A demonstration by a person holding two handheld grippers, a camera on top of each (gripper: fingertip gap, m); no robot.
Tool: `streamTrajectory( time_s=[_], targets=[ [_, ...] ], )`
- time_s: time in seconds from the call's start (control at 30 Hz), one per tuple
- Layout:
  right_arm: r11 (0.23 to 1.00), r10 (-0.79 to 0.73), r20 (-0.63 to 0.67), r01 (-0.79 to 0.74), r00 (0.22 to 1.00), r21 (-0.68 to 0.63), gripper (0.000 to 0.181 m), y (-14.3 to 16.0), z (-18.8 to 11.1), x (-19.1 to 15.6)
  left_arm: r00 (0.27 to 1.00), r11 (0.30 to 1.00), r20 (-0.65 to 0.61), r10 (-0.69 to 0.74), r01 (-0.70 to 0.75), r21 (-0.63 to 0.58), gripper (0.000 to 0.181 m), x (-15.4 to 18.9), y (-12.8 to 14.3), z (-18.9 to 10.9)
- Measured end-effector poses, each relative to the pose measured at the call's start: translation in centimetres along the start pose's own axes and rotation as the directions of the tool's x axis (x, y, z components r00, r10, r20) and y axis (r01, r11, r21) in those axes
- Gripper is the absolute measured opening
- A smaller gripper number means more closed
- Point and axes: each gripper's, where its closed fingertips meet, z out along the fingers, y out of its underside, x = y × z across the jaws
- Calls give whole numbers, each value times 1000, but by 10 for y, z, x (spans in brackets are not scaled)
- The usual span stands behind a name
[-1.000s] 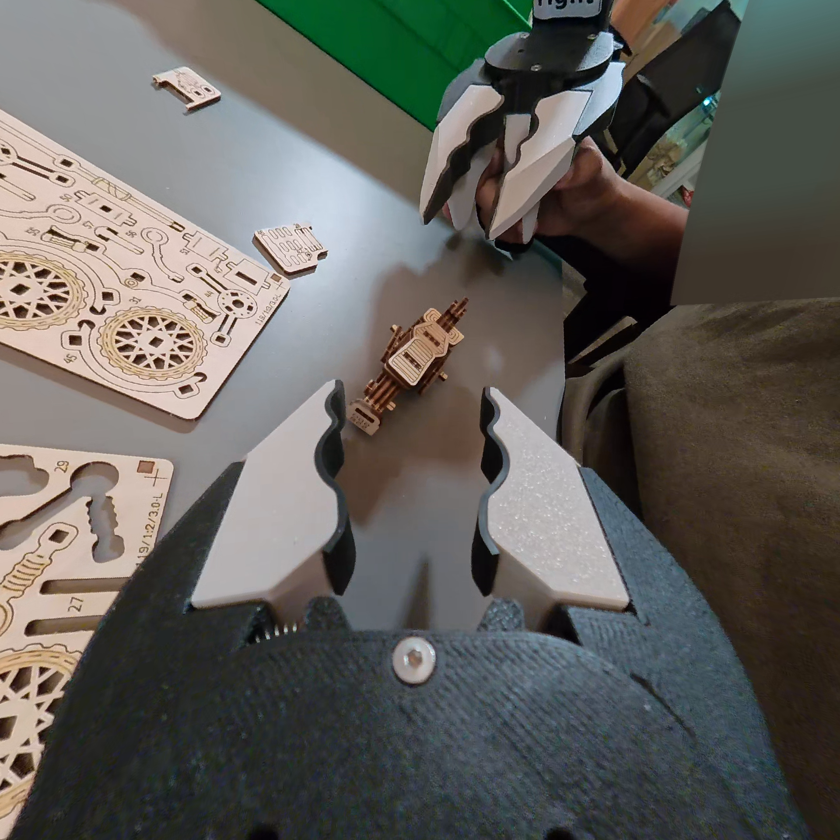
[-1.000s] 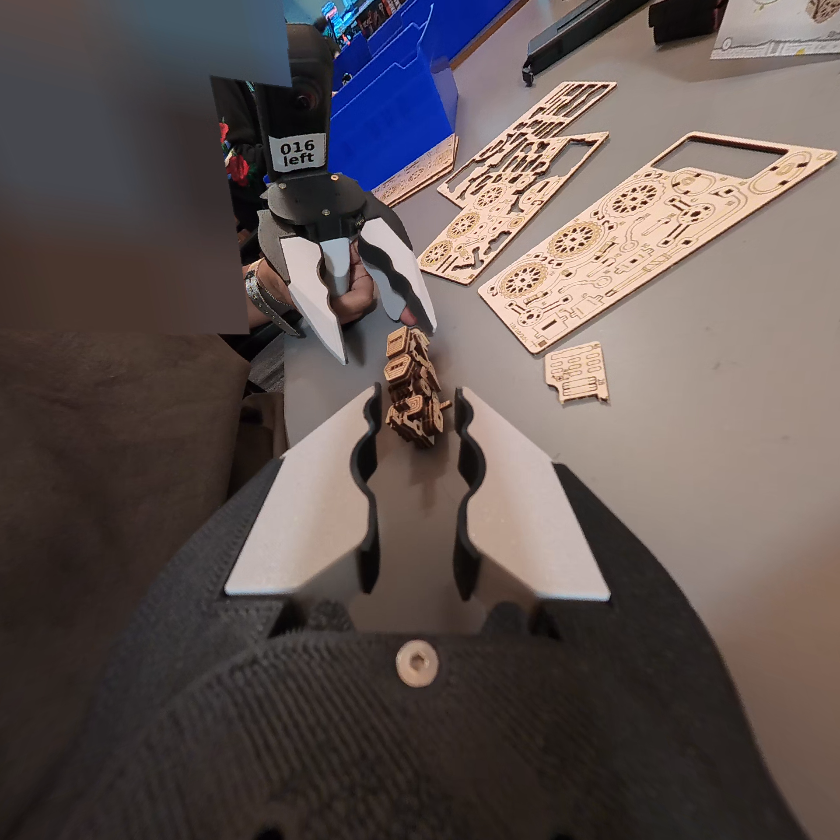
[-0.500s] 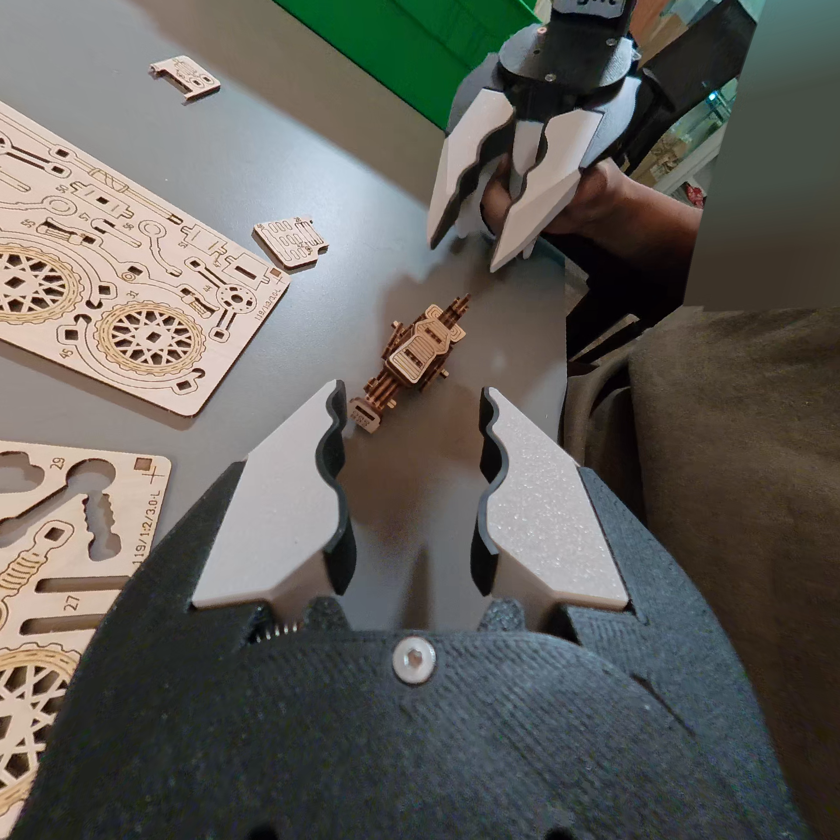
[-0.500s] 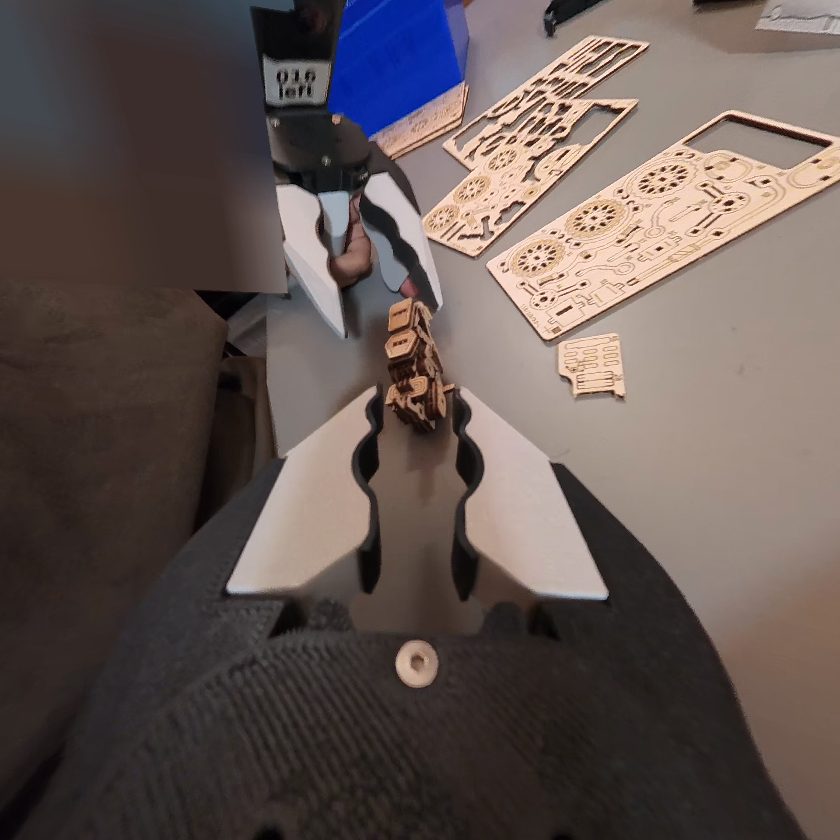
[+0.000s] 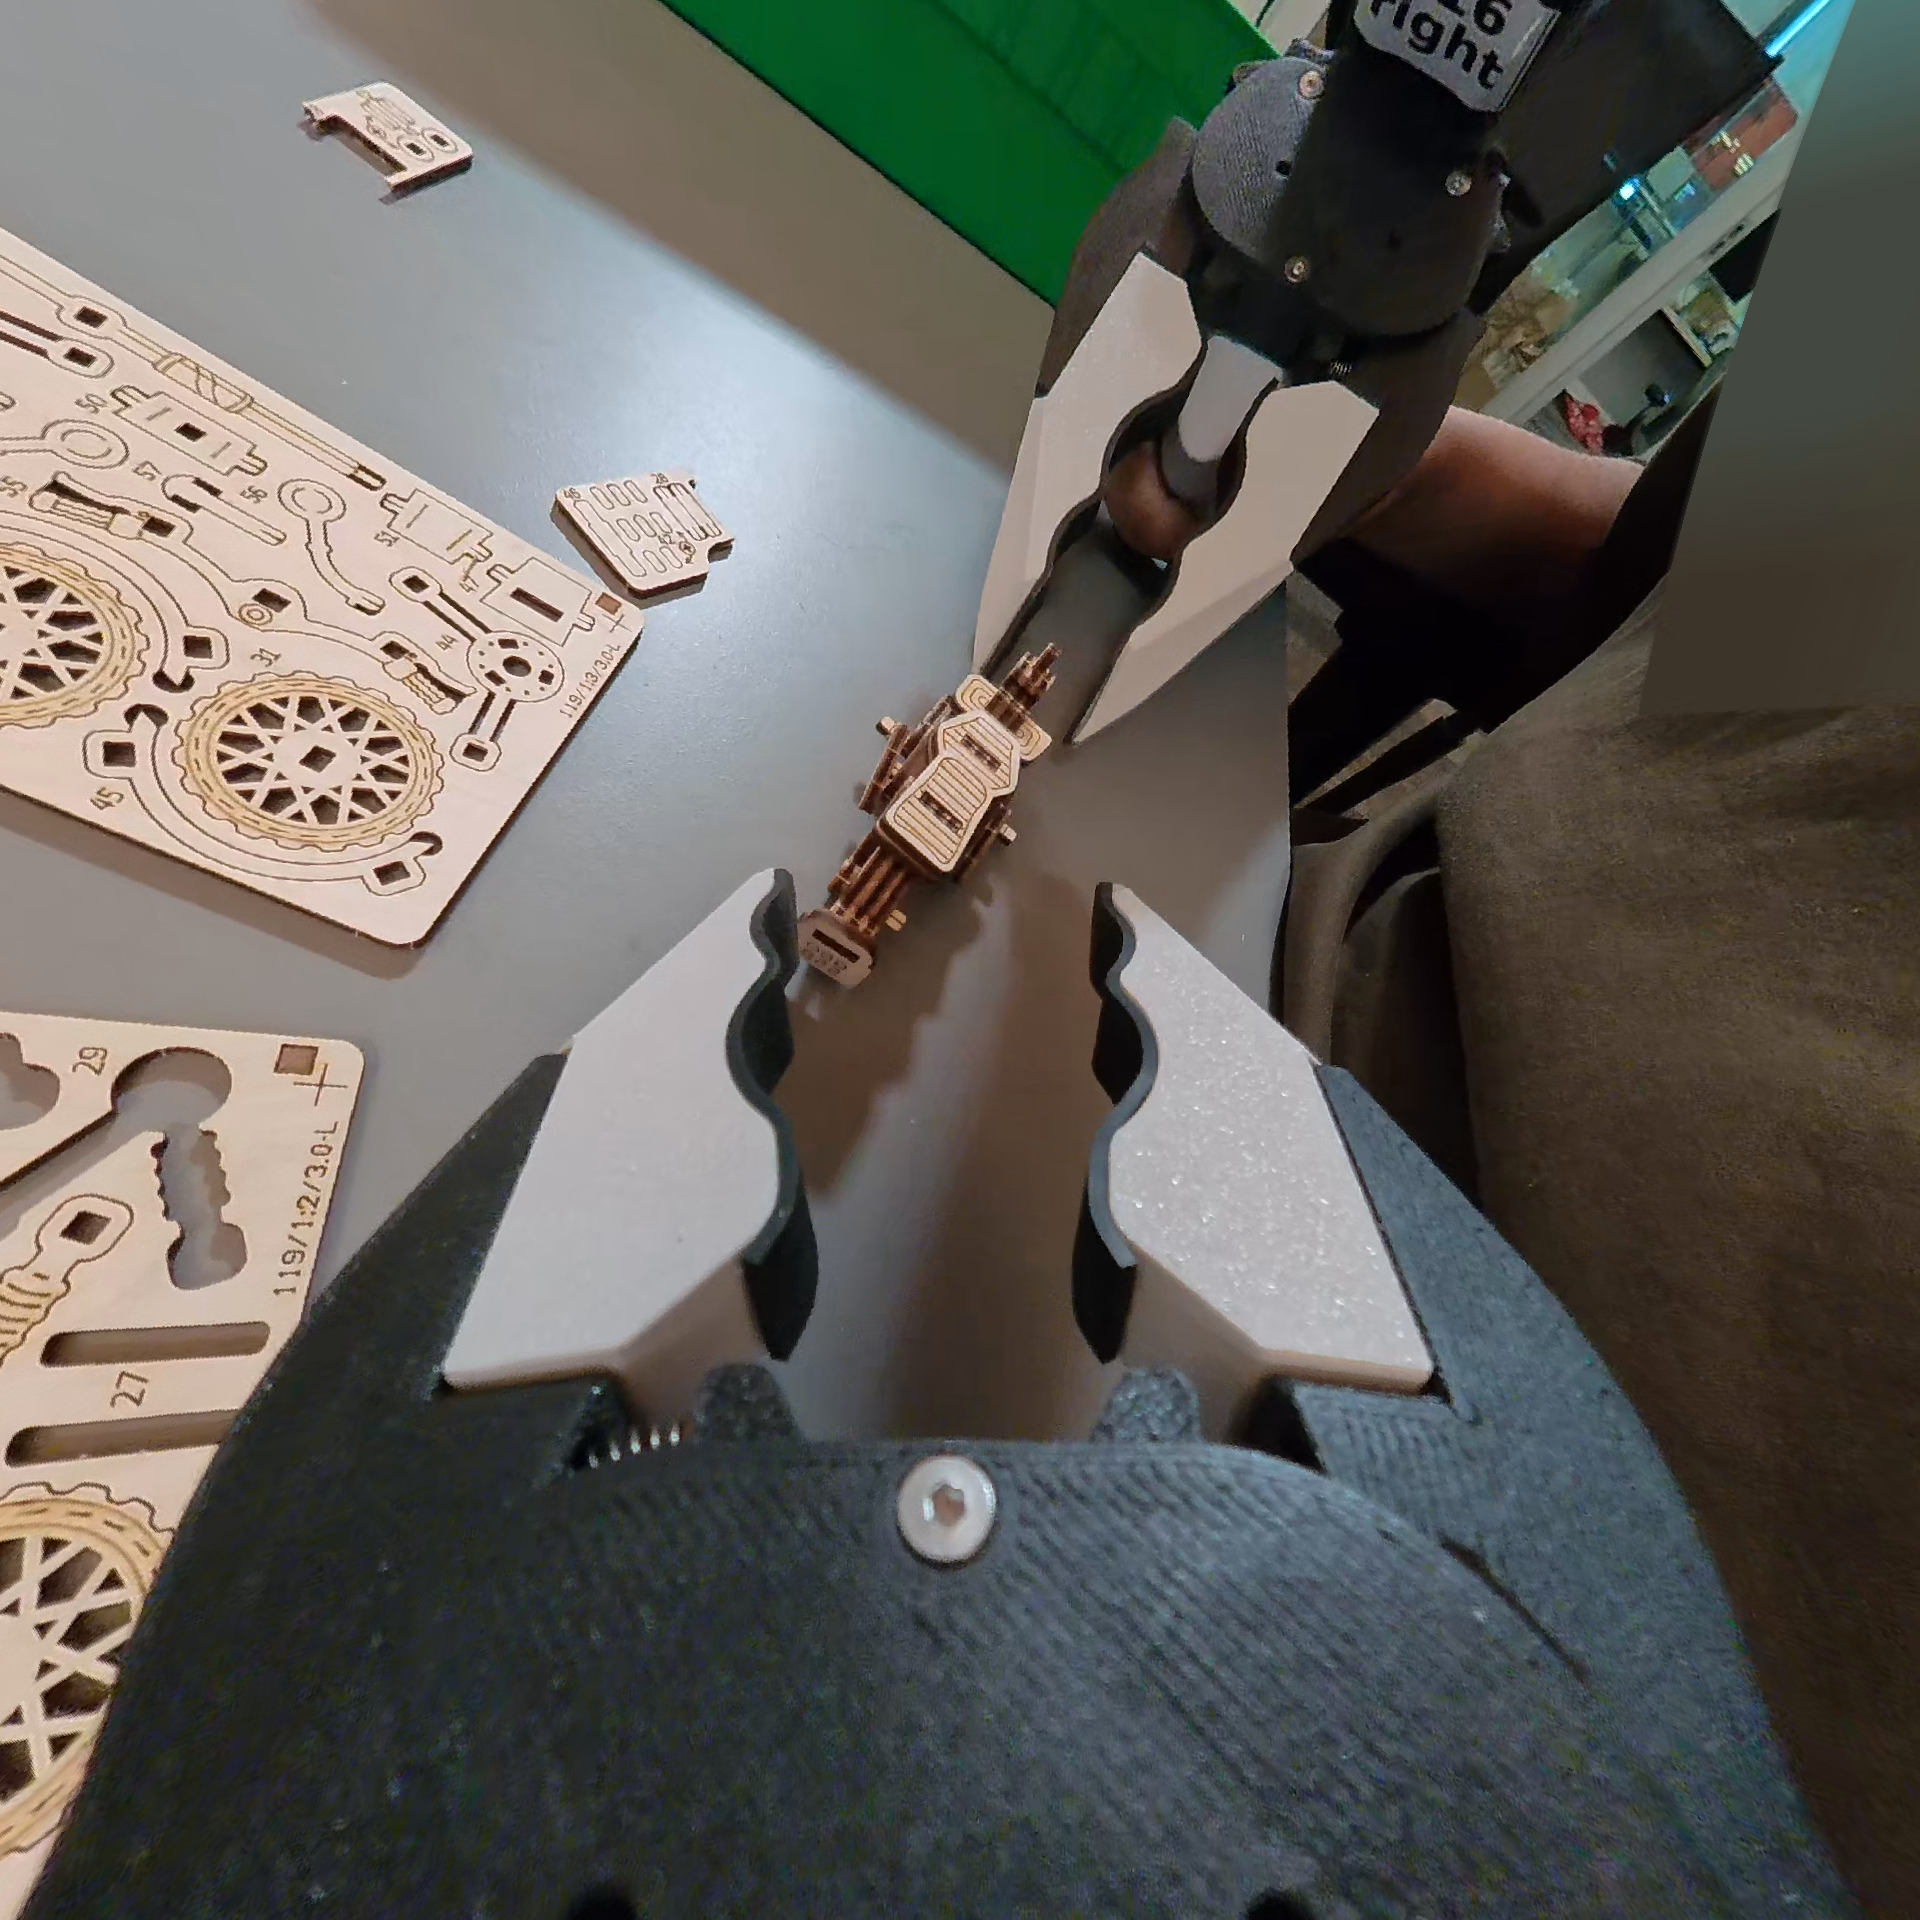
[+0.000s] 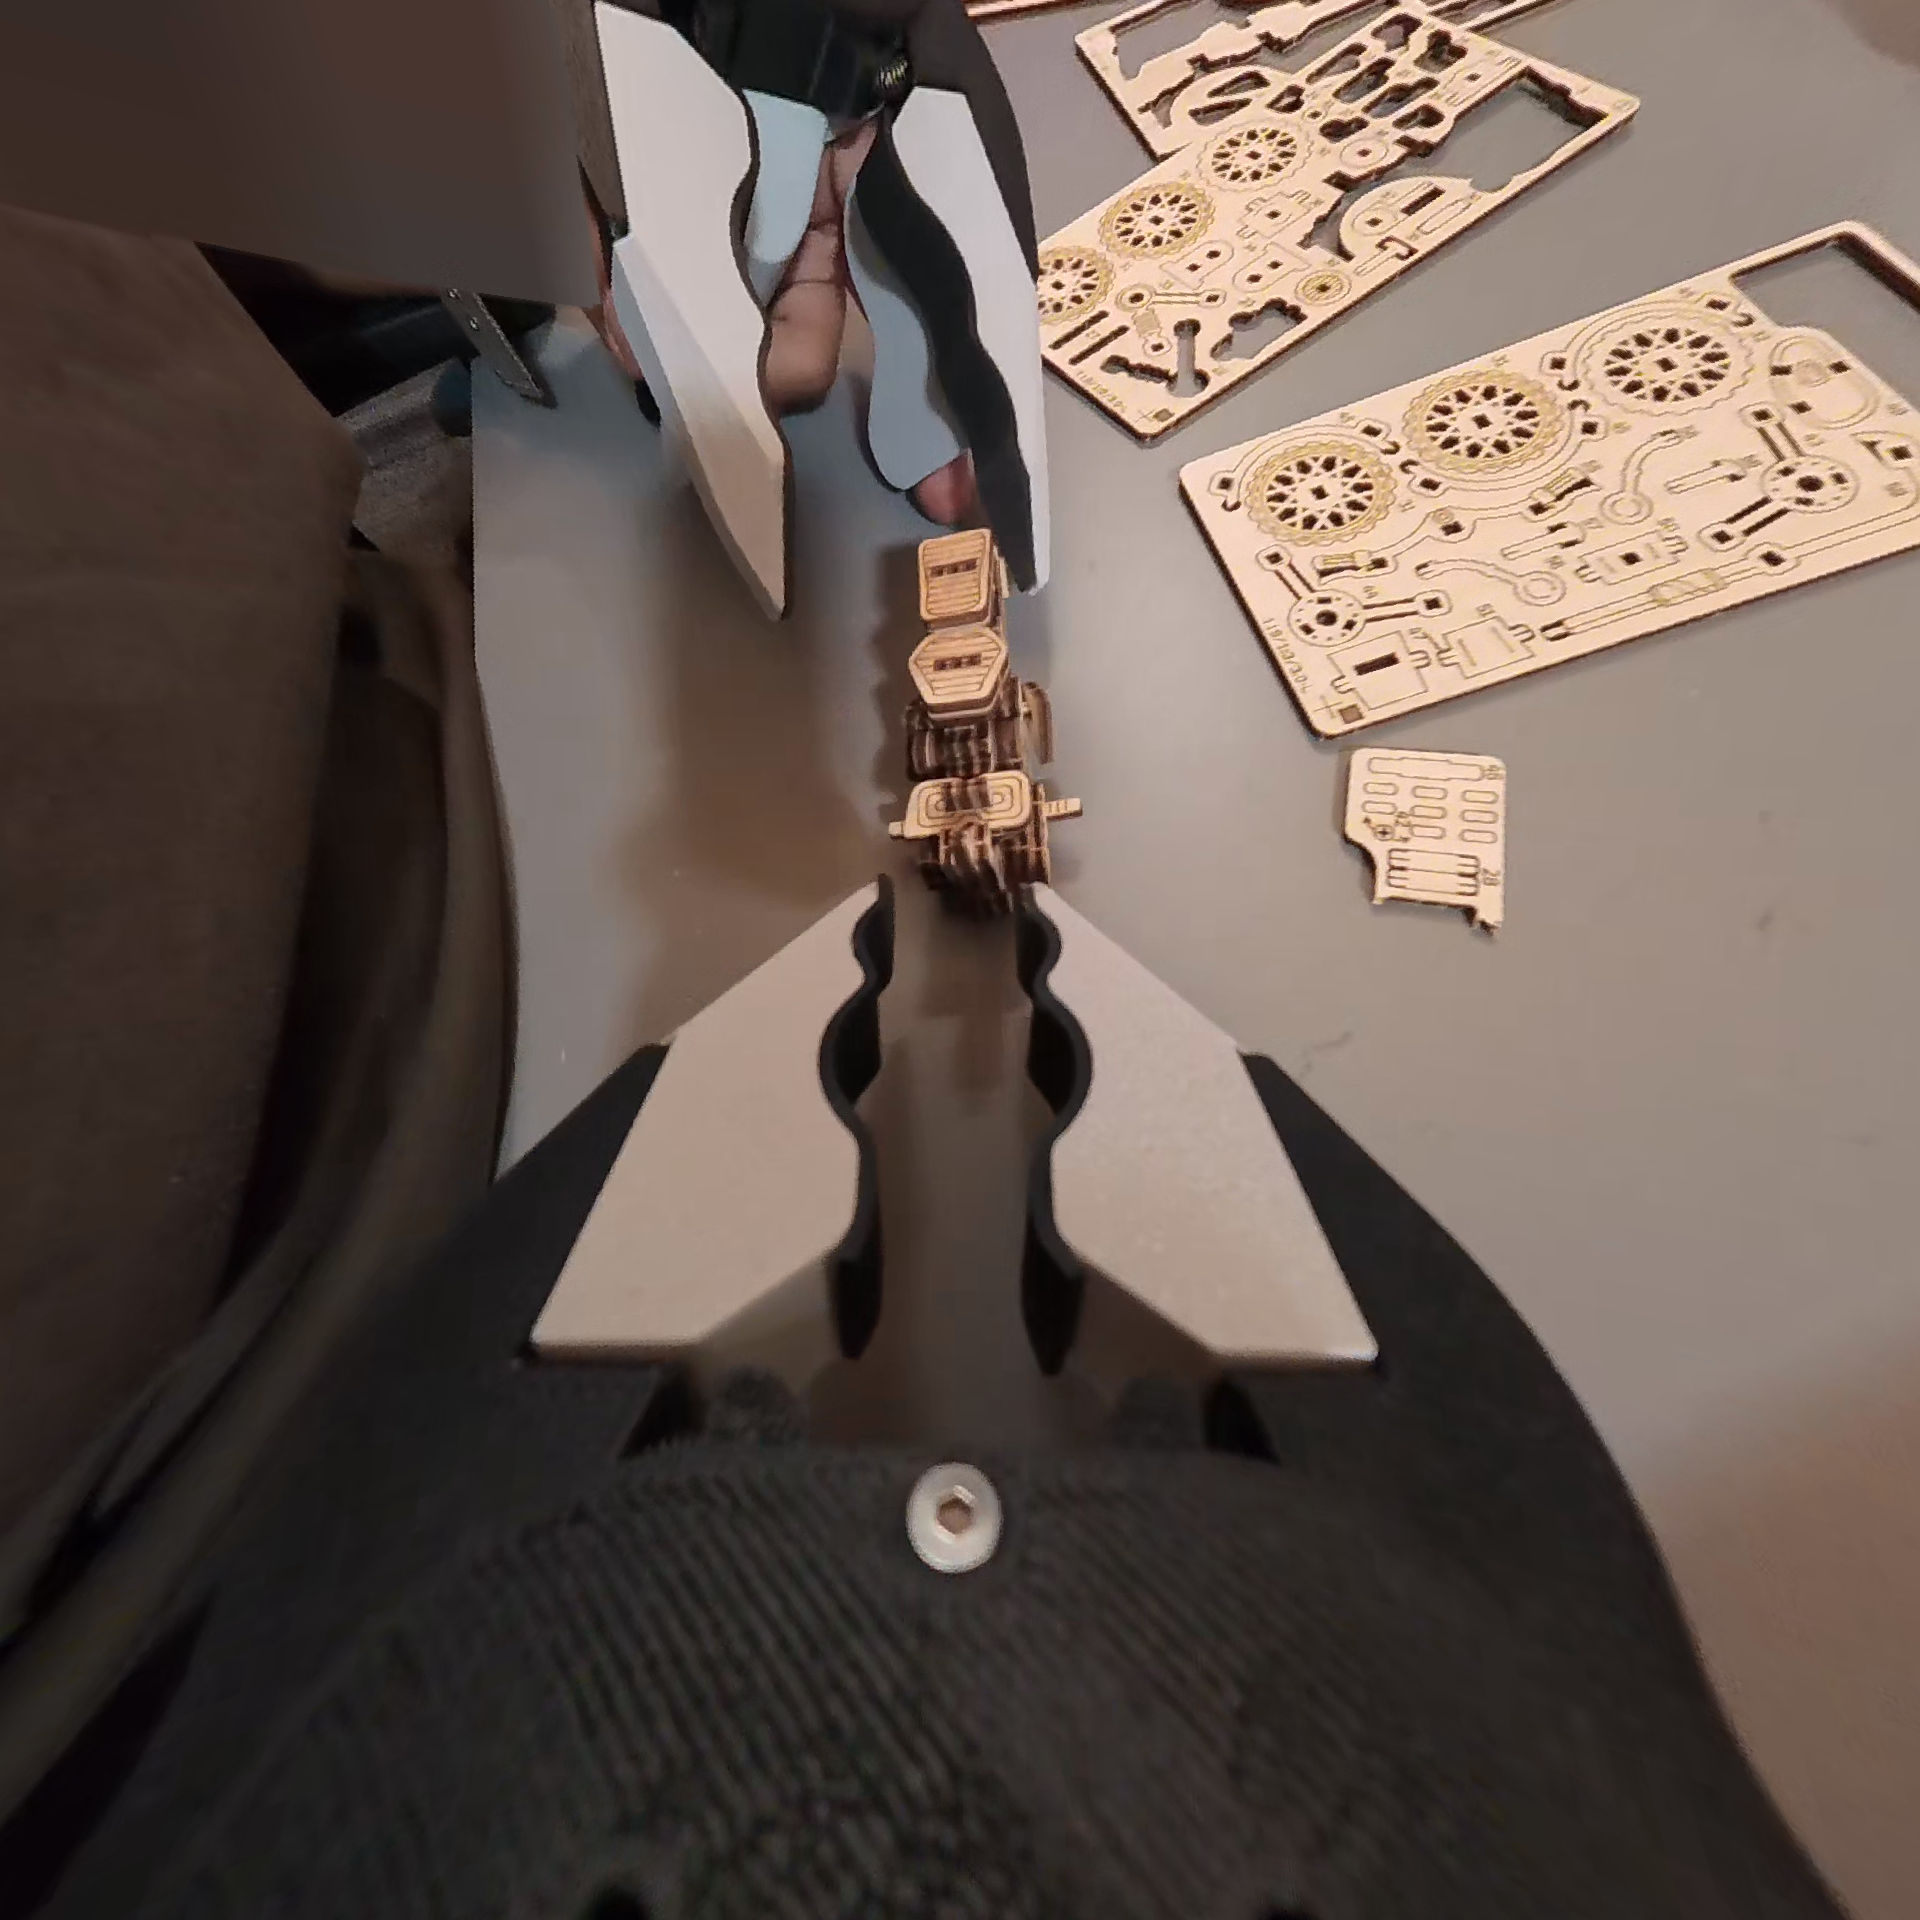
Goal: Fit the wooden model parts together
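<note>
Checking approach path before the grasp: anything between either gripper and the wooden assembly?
Nothing visible. The wooden assembly lies on bare table between the open left gripper and open right gripper, one at each end. The loose small part sits off to the side.

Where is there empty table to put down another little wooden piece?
Bare grey table lies on the near side of the small loose piece. It is crowded where the little model sits between both open grippers, and where the cut-out sheets lie.
</note>
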Motion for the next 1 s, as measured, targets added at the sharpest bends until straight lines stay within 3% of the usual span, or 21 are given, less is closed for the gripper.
streamTrajectory(
  time_s=[1.0],
  targets=[
    [997,46,-25,-45,999,55,23,-7,-5,9,1000,1000,-12,2,-2,-23,51,3,3,3]
  ],
)
